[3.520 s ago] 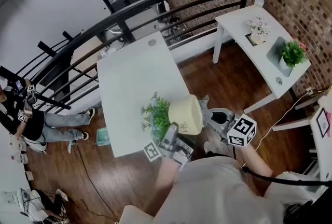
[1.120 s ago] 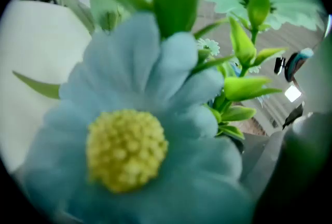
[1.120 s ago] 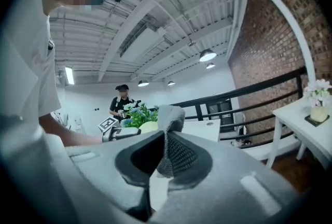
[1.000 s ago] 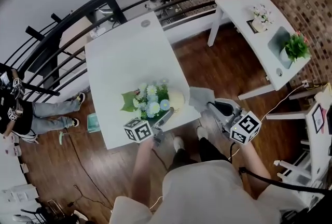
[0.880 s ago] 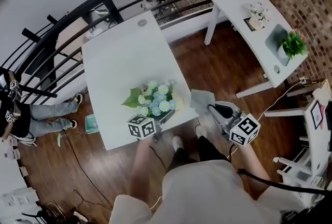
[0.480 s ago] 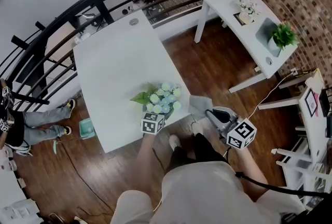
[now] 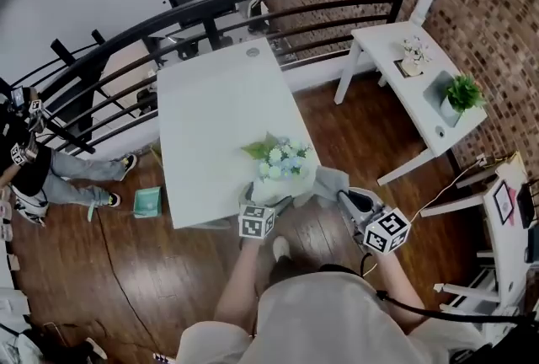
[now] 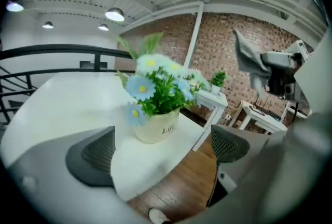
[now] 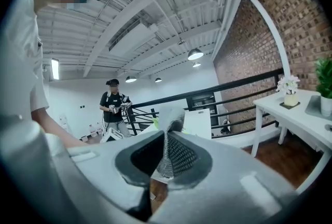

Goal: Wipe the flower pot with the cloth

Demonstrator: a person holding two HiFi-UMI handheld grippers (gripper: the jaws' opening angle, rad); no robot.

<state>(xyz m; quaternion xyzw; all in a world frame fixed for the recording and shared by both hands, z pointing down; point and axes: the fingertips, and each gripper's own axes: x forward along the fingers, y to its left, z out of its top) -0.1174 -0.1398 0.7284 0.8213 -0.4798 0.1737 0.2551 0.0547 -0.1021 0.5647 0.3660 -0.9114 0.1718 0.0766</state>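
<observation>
The flower pot (image 8: 155, 125), cream with blue and white blooms, stands upright near the edge of the white table (image 7: 210, 118), just ahead of the left gripper (image 8: 162, 150). That gripper's jaws are opening wide, with nothing pressed between them. Off to that gripper's right, the right gripper (image 9: 166, 158) is clamped on the grey cloth (image 9: 167, 148), held up in the air.

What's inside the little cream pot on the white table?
Blue and white flowers with green leaves stick up out of the pot. They cover its mouth, so whatever holds the stems cannot be seen.
</observation>
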